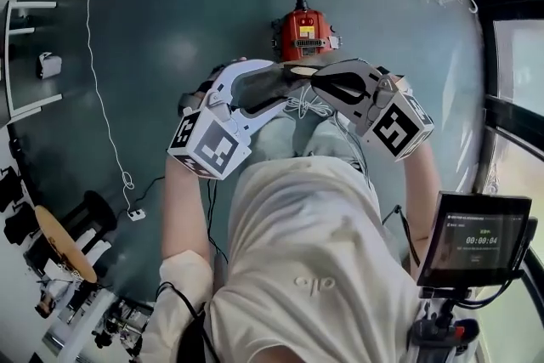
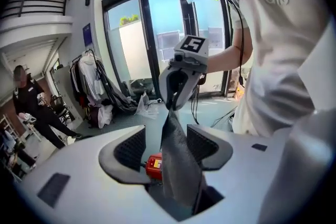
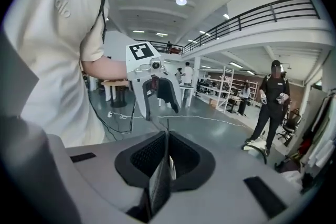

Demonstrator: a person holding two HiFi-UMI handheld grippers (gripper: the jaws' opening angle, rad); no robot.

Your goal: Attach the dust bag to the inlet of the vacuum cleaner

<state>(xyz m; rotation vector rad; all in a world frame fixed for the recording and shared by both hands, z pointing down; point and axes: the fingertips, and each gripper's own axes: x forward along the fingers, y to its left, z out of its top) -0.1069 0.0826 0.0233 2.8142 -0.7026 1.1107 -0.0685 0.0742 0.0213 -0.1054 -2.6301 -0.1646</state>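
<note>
Right tongs (image 3: 165,139) pinch one dust bag (image 2: 179,168) (left tongs (image 2: 167,147) gape)

The dust bag (image 2: 178,160) appeared to be matt, dark grey cloth. The vacuum cleaner (image 1: 304,34) housing was glossy and smooth. The floor (image 1: 170,38) was smooth with a slight sheen.

Bright even daylight, pale sheen on the floor (image 1: 170,47) left of the red vacuum cleaner (image 1: 304,34), glass doors (image 2: 163,34) beyond it glaring white-blue, ceiling lamps (image 3: 181,1) glowing, shadows soft, strong fisheye bending, black vignetted corners, nearest surfaces blurred.
</note>
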